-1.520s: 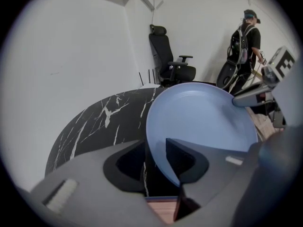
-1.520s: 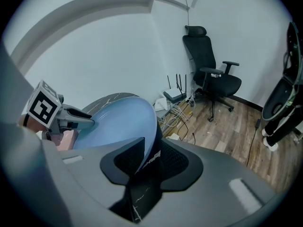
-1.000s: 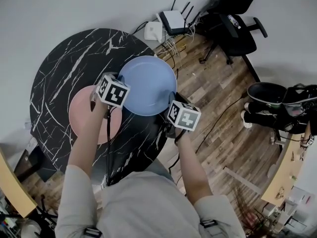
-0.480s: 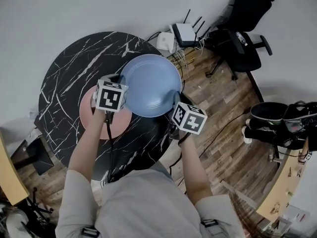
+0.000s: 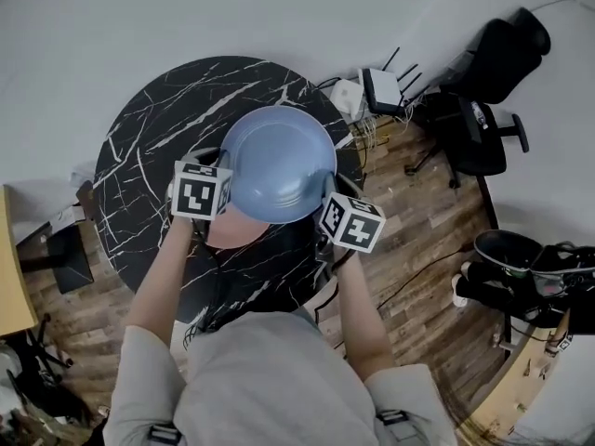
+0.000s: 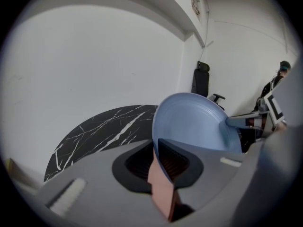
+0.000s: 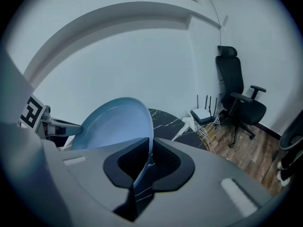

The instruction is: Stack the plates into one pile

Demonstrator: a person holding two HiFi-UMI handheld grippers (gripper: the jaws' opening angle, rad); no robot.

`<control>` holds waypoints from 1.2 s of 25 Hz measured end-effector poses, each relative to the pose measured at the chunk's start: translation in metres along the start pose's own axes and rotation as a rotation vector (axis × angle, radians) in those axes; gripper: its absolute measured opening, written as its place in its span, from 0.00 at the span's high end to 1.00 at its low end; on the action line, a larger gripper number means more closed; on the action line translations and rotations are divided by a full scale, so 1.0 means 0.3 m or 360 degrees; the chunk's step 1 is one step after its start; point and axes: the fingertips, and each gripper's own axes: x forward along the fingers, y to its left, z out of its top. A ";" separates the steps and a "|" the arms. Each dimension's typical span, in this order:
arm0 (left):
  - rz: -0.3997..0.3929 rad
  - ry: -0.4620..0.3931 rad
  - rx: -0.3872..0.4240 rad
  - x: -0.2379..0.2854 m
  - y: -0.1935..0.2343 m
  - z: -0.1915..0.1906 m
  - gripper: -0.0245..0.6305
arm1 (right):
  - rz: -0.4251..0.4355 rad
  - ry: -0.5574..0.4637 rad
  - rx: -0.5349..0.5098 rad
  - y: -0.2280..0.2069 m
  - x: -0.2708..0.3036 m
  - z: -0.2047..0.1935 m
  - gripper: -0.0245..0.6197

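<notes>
Blue plate: I am holding the blue plate (image 5: 277, 161) up over the black marble table (image 5: 149, 147), its hollow side facing the head camera. Being round, it has no long axis of its own, but the line between my two grips is running left to right across the head view.

Left gripper: the left gripper (image 5: 225, 182) is pinching the plate's left rim. In the left gripper view the rim is sitting edge-on between the pads, and the hollow face is opening away to the right.

Right gripper: the right gripper (image 5: 327, 203) is pinching the opposite rim. In the right gripper view the thin blue edge is running straight down between the pressed pads.

Pink plate: the pink plate (image 5: 232, 230) is lying on the table under the blue one, with only its near-left crescent showing. In the left gripper view a pink strip is showing in the gap below the blue rim — I cannot tell whether it is touching anything.

In the way: the blue plate is covering most of the pink plate from above.

Around: a router (image 5: 383, 89) and cables (image 5: 364, 136) are lying on the wood floor (image 5: 418, 212) just past the table's edge, and a black office chair (image 5: 479, 128) is standing beyond them.

Change: a second ago the blue plate was sitting beside the pink one, which was nearly all in sight — now it is hanging over it and looking larger to the head camera. Both pairs of jaws have just been closing with the blue rim between them.
</notes>
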 end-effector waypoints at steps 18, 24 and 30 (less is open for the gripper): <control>0.0224 0.0045 -0.0392 -0.208 0.262 -0.297 0.82 | 0.0274 0.0139 -0.0326 0.352 0.107 -0.071 0.92; 0.0229 0.0100 -0.0477 -0.216 0.256 -0.395 0.82 | 0.0285 0.0214 -0.0407 0.369 0.127 -0.138 0.92; 0.0242 0.0141 -0.0539 -0.215 0.255 -0.463 0.83 | 0.0285 0.0278 -0.0451 0.373 0.143 -0.197 0.92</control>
